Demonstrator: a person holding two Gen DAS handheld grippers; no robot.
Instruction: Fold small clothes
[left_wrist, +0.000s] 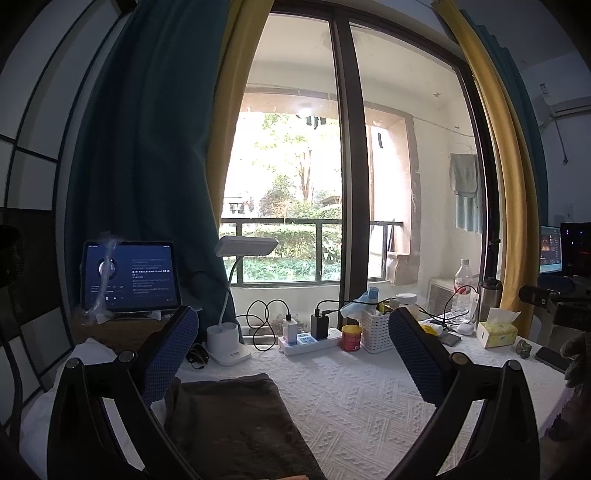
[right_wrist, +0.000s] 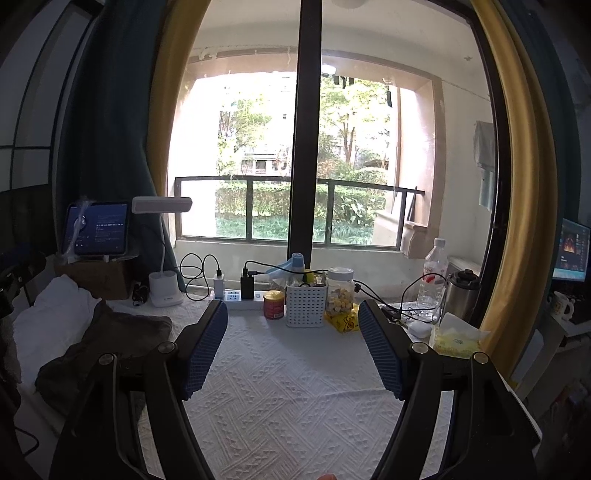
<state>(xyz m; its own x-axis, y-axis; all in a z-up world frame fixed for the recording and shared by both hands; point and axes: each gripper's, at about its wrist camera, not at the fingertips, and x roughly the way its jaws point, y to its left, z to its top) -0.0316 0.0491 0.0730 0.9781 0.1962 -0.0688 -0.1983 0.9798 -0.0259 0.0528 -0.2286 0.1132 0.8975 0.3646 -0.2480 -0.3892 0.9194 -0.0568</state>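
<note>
White tablecloth (right_wrist: 288, 387) | basket (right_wrist: 305, 306): bottles | both jaws open, empty

A large window (right_wrist: 306, 147) with a dark middle frame fills the far wall, bright with daylight (trees and a balcony railing (right_wrist: 295, 182) outside). Yellow and teal curtains (left_wrist: 155, 147) hang at both sides.

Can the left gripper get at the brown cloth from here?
Probably yes. The left gripper is open and empty, and the brown cloth lies just below its left finger on the white tablecloth, with nothing on top.
</note>
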